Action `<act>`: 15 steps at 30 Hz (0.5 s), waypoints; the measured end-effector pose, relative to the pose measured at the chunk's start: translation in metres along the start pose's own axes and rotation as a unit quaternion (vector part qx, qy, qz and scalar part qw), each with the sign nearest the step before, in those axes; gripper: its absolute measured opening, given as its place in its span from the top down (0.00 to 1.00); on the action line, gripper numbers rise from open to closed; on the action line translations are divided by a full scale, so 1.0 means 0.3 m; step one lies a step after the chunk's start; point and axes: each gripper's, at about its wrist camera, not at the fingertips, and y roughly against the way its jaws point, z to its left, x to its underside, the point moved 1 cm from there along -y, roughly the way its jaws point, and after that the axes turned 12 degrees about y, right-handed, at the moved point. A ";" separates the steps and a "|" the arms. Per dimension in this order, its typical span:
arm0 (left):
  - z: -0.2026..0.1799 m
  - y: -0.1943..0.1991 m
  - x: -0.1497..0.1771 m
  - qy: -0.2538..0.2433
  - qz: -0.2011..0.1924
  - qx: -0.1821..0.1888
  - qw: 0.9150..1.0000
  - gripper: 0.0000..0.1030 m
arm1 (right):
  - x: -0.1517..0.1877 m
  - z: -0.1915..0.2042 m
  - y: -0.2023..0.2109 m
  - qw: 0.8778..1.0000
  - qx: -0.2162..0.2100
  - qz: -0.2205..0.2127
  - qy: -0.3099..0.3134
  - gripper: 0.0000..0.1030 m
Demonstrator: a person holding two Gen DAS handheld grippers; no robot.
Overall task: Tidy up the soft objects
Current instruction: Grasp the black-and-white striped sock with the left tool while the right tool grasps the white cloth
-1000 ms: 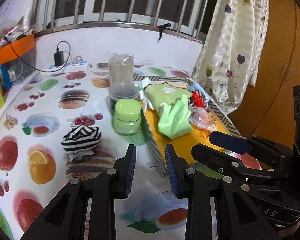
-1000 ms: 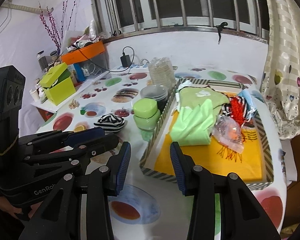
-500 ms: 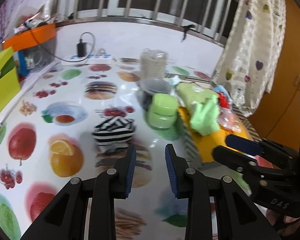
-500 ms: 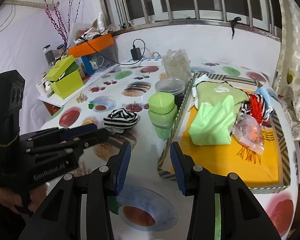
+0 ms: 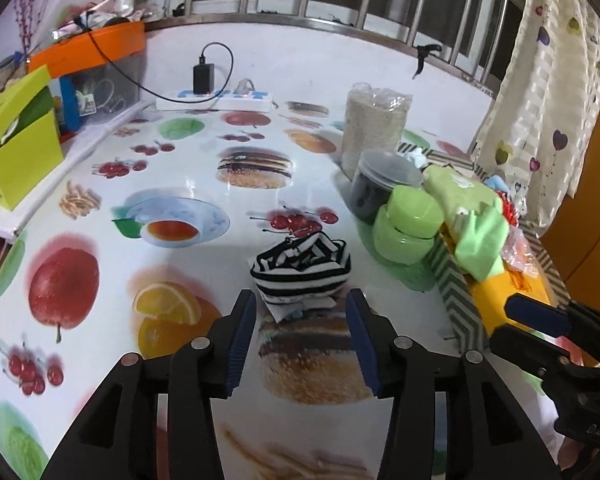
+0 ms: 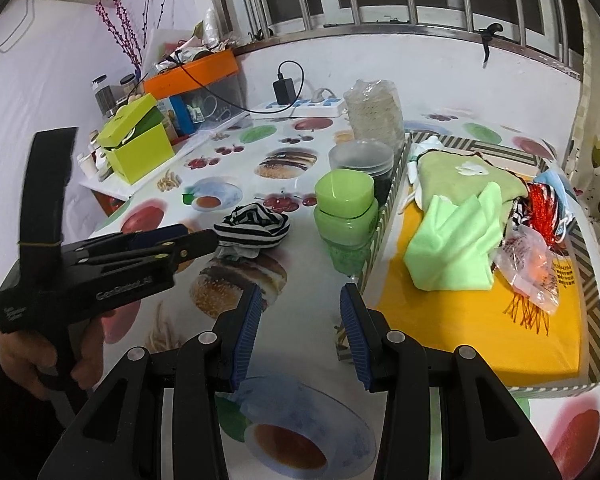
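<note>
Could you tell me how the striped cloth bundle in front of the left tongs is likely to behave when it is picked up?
The striped cloth is crumpled into loose folds, so it will probably sag and partly unravel rather than hold shape. It looks light, being thin fabric. A flat flap sticks out underneath toward the open left tongs, so that part may trail or drop free if only the top is pinched.

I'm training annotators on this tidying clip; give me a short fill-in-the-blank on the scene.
1. The left tongs are open, aimed at the ____-patterned cloth.
2. The light green folded cloth lies in the tray with the ____ liner.
3. The green jar stands ____ the tray.

Missing: striped; yellow; outside
</note>
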 end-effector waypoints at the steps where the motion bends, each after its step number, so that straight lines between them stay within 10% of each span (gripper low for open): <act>1: 0.003 -0.015 -0.007 -0.002 0.003 -0.001 1.000 0.55 | -0.001 -0.002 -0.006 1.000 -0.001 0.002 0.000 0.59; 13: 0.020 -0.168 -0.055 -0.005 0.024 -0.006 1.000 0.54 | -0.018 -0.017 -0.089 1.000 -0.006 0.026 -0.003 0.59; 15: 0.023 -0.171 -0.062 -0.002 0.020 -0.003 1.000 0.78 | -0.021 -0.018 -0.100 1.000 -0.007 0.029 -0.003 0.59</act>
